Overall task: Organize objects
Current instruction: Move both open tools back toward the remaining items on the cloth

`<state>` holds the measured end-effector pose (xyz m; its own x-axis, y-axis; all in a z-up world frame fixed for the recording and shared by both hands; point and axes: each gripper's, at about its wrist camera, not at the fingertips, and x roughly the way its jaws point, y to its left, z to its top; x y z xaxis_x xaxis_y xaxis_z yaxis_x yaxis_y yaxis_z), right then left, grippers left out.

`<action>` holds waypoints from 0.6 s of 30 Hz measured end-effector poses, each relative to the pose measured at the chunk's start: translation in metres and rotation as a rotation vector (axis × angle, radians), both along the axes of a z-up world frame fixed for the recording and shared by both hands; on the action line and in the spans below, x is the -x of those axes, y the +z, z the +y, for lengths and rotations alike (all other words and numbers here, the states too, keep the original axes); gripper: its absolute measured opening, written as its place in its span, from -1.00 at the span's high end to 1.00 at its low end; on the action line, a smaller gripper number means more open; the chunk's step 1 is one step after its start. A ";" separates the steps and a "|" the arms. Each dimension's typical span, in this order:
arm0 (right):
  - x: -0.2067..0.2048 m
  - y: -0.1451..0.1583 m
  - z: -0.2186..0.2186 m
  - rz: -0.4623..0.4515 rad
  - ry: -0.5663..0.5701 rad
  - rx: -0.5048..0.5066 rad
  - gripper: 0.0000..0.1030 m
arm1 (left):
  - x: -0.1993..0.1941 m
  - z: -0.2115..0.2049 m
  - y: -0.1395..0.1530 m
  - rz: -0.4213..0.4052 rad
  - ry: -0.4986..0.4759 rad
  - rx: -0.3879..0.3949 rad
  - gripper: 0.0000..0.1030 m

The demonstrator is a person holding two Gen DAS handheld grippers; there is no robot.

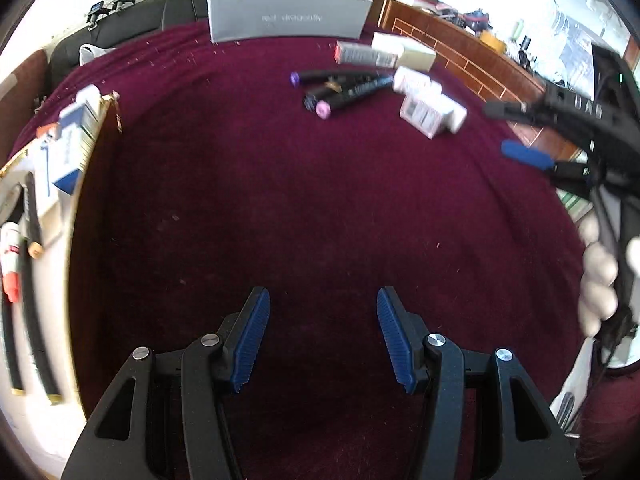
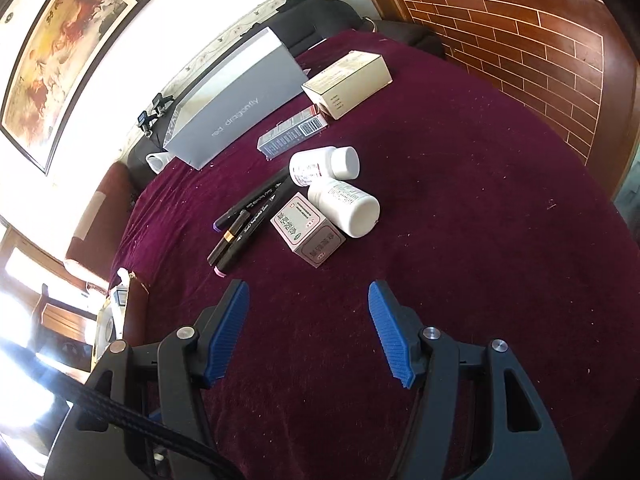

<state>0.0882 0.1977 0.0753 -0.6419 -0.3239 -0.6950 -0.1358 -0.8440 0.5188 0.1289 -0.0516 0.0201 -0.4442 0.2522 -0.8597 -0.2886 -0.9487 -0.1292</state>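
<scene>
My left gripper (image 1: 322, 292) hangs open over bare maroon cloth (image 1: 280, 200), nothing between its blue pads. Far ahead lie several black markers (image 1: 340, 88) and small white cartons (image 1: 432, 112), blurred. My right gripper (image 2: 308, 286) is open too and holds nothing; from the left wrist view it shows at the right edge (image 1: 510, 132), held by a gloved hand (image 1: 598, 280). Ahead of it lie two white pill bottles (image 2: 324, 164) (image 2: 348, 208) on their sides, a pink-and-white carton (image 2: 308, 234) and the markers (image 2: 248, 220).
At the left stands an open brown box (image 1: 96, 160) with a blue-and-white carton (image 1: 66, 148) and black pens (image 1: 32, 280) inside. A large grey box (image 2: 236, 104), a long slim carton (image 2: 292, 132) and a beige carton (image 2: 348, 80) sit at the back.
</scene>
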 end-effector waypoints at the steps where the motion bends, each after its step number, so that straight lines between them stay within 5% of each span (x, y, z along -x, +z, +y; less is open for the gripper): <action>1: 0.001 -0.001 -0.002 -0.001 0.003 -0.001 -0.19 | -0.003 0.001 0.001 0.032 0.001 0.012 0.03; 11: 0.019 0.002 -0.016 0.020 -0.007 -0.088 -0.19 | -0.014 0.000 -0.002 0.084 -0.036 -0.010 -0.35; 18: 0.020 -0.001 -0.014 0.049 -0.051 -0.042 -0.26 | -0.012 0.000 -0.004 0.074 -0.056 -0.054 -0.52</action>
<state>0.0678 0.1841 0.0742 -0.6903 -0.2616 -0.6745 -0.1541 -0.8578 0.4904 0.1408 -0.0516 0.0158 -0.4894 0.3233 -0.8099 -0.3519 -0.9230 -0.1558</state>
